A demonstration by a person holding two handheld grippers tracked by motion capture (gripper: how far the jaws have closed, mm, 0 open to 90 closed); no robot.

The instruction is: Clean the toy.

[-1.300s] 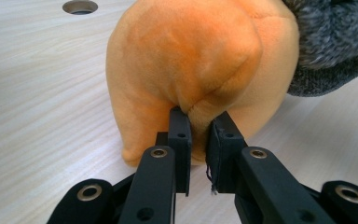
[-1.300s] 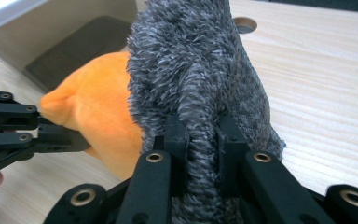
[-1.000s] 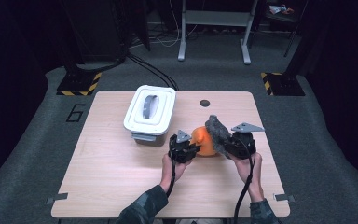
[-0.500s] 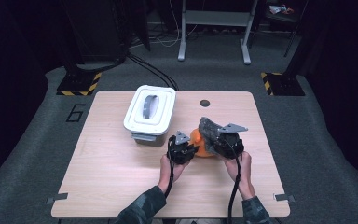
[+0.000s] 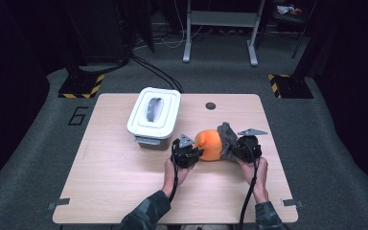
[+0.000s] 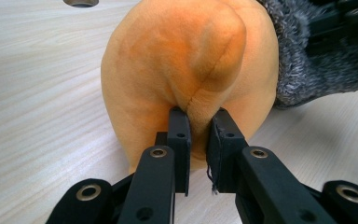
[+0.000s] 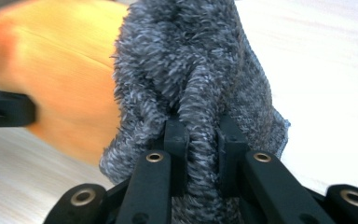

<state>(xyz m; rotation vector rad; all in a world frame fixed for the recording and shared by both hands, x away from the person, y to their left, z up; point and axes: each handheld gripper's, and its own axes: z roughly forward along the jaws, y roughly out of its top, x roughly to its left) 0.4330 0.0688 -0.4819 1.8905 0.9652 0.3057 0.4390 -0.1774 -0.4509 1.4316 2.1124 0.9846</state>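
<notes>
Orange plush toy (image 5: 209,144), rounded and soft with a stitched seam down a bulging fold, resting on the pale wooden table (image 5: 115,182) near its middle, its right end covered by a fuzzy grey knit sock (image 5: 227,140) pulled partway over it.

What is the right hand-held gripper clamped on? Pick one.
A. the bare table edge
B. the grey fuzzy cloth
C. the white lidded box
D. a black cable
B: in the right gripper view the right hand-held gripper pinches a fold of the grey fuzzy cloth beside the orange plush.
</notes>
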